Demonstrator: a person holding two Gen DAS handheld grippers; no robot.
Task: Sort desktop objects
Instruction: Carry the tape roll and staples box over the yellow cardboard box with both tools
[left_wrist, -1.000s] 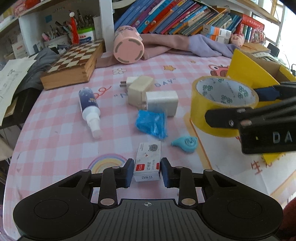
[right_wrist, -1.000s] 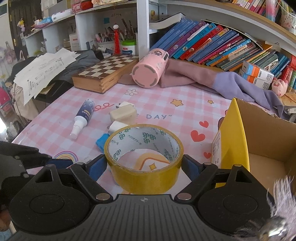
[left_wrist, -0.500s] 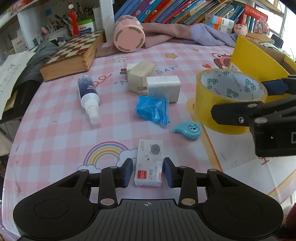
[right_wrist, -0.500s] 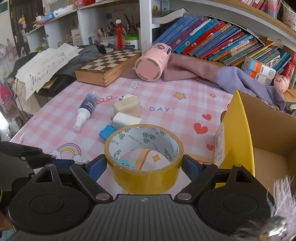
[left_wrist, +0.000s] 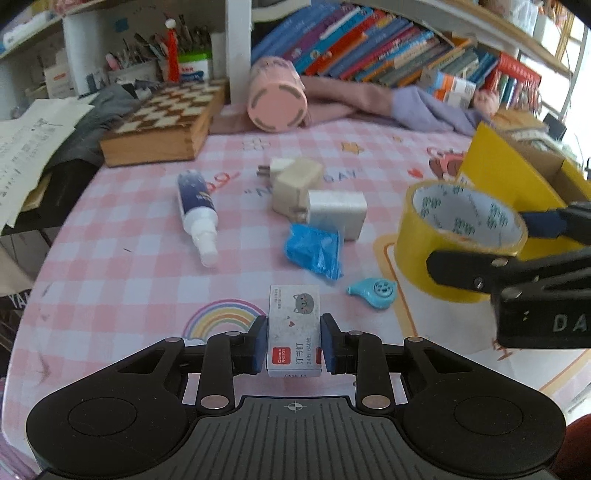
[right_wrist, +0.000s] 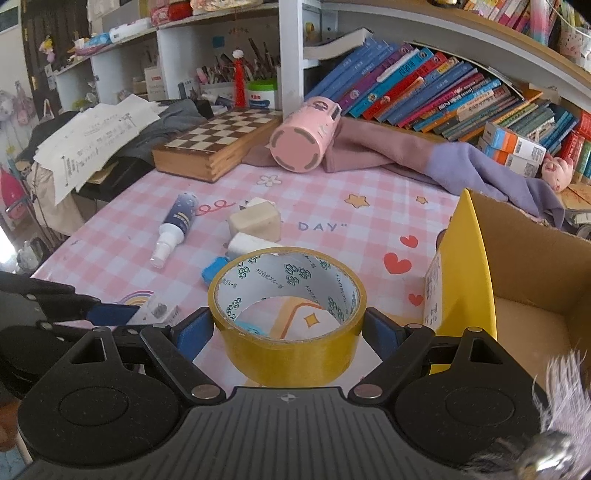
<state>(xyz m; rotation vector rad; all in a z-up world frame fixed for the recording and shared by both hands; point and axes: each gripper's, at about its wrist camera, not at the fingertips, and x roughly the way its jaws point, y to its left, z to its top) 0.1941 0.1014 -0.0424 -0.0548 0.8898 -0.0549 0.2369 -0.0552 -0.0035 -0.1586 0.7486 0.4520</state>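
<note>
Centrally, the left gripper (left_wrist: 294, 343) has a small white staple box (left_wrist: 294, 328) between its blue pads, which lie against the box's two long sides as the jaws close on it; the box sits near the near edge of the pink checked tablecloth (left_wrist: 122, 280), just beside a printed rainbow. Beyond the box lie a blue plastic wrapper (left_wrist: 314, 251) and, to its right, a small teal tape dispenser (left_wrist: 373, 291). Farther toward the middle of the surface, two white chargers (left_wrist: 314, 199) touch each other, and a spray bottle (left_wrist: 197, 218) lies on its side to their left. At the far edge, a wooden chessboard box (left_wrist: 162, 125) and a pink cup (left_wrist: 277, 99) on its side rest against folded cloth. The right gripper (right_wrist: 288, 328) is clamped across a roll of yellow tape (right_wrist: 288, 325), its pads pressing opposite outer walls, the roll's opening facing up. A cardboard box (right_wrist: 535, 280) with a yellow flap stands at the right edge, just beside the roll.
</note>
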